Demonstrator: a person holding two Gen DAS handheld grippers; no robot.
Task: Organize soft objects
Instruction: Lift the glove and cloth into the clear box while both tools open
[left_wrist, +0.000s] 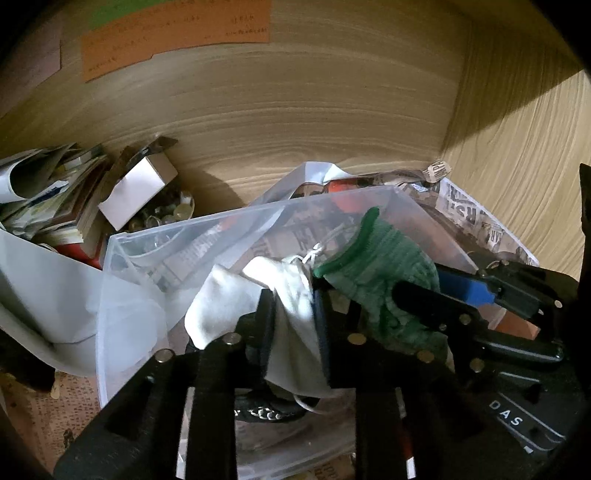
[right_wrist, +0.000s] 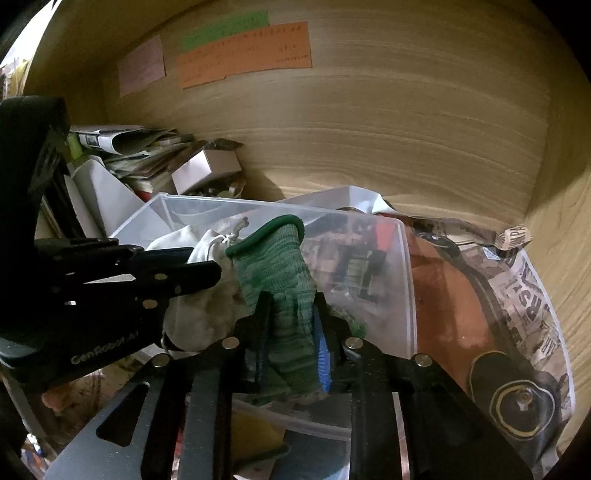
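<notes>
The left gripper (left_wrist: 293, 295) pinched a white cloth pouch (left_wrist: 258, 295) between its jaws, and the right gripper (right_wrist: 290, 306) clamped a green knit glove (right_wrist: 280, 269), both held over the clear plastic bin (right_wrist: 402, 258). Crowding the bin against the wooden wall (left_wrist: 295, 110) were a heap of papers (left_wrist: 48, 199), a small white box (left_wrist: 136, 192) and a newspaper-print bag (right_wrist: 532, 295).
</notes>
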